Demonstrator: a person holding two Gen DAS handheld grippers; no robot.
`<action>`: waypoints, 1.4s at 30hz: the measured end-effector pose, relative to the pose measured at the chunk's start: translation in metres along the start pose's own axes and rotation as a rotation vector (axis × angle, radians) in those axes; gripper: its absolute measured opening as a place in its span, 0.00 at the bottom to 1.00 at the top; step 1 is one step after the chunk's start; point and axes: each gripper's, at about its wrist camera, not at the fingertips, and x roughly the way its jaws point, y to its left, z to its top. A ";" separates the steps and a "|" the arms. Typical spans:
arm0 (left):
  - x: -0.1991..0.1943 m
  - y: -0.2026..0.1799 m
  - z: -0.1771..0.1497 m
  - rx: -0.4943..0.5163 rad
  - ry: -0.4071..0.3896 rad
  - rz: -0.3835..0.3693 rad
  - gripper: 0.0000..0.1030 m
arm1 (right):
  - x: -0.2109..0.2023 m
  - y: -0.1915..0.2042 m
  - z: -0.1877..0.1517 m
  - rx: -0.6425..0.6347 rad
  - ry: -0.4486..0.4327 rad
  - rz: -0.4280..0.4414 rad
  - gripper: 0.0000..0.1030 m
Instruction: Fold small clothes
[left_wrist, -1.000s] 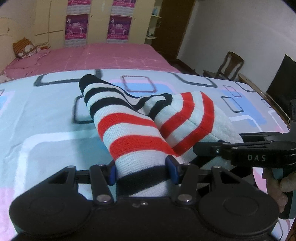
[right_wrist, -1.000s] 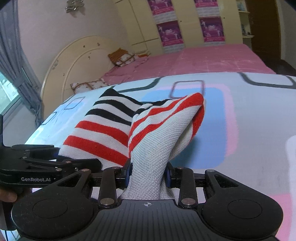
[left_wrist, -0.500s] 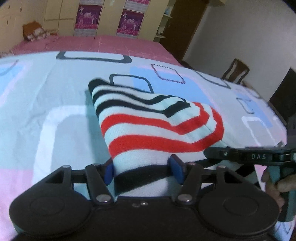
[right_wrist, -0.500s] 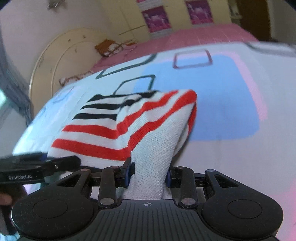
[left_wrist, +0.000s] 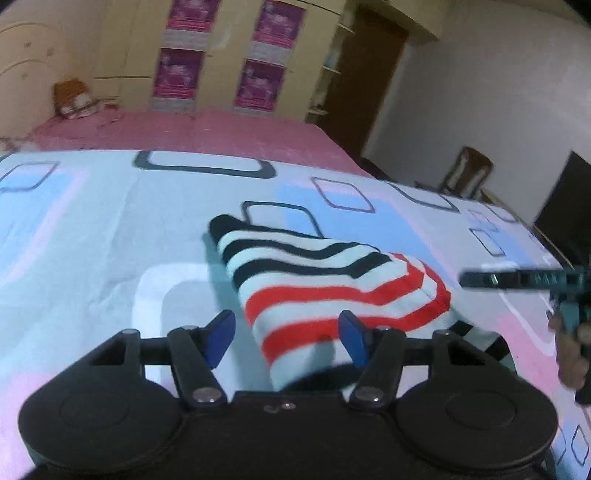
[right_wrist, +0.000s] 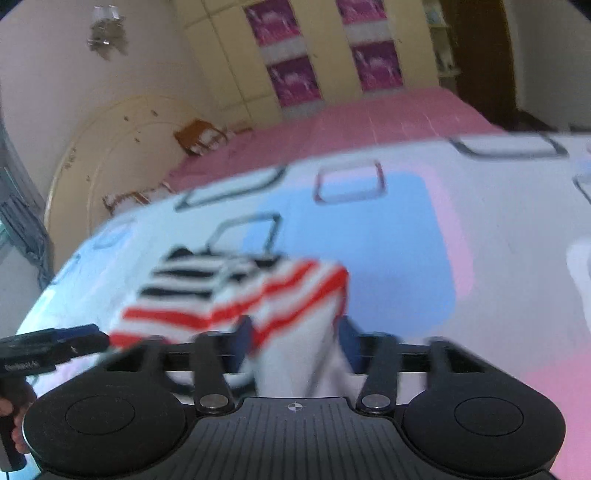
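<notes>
A big bed (left_wrist: 229, 136) is covered with a pink sheet, and a pale cover (left_wrist: 92, 236) with blue and pink squares is spread in front. Purple posters (left_wrist: 179, 74) are stuck on yellow cupboards. A wooden chair (left_wrist: 469, 173) is placed by the white wall.

My bed (left_wrist: 110, 236) is covered by a pale sheet (left_wrist: 92, 258) printed with blue, pink and dark-outlined squares. A folded striped garment (left_wrist: 325, 280), black, white and red, lies flat on it; farther back, a pink cover (left_wrist: 192, 133).
</notes>
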 end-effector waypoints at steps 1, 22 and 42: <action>0.007 -0.002 0.004 0.017 0.014 -0.001 0.58 | 0.005 0.005 0.007 -0.006 0.011 0.019 0.29; -0.030 -0.033 -0.025 0.089 0.012 -0.094 0.45 | -0.008 0.052 -0.019 -0.217 0.066 -0.031 0.23; -0.058 -0.092 -0.073 0.200 0.063 0.030 0.39 | -0.035 0.071 -0.088 -0.451 0.122 -0.098 0.01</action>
